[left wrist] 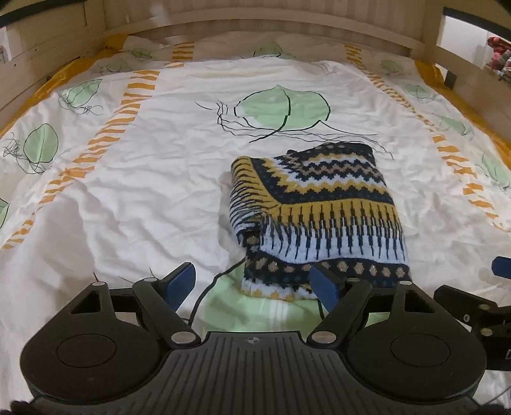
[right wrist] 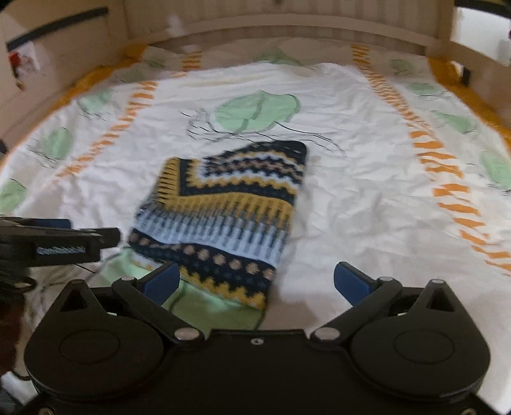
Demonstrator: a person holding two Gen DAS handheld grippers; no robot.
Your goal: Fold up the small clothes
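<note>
A small knitted garment [left wrist: 322, 210] with navy, yellow and light-blue zigzag bands lies folded into a rough rectangle on the bed; it also shows in the right wrist view [right wrist: 223, 217]. My left gripper [left wrist: 254, 284] is open and empty, just short of the garment's near edge, its right pad over the near hem. My right gripper [right wrist: 258, 282] is open and empty, with the garment's near right corner between its fingers. The left gripper [right wrist: 51, 245] shows at the left edge of the right wrist view. The right gripper's finger [left wrist: 501, 266] shows at the right edge of the left wrist view.
The bed has a white cover [left wrist: 143, 178] with green leaf prints and orange stripes, wrinkled all over. A pale wooden headboard [left wrist: 255, 25] runs across the far side, with wooden rails on the left and right.
</note>
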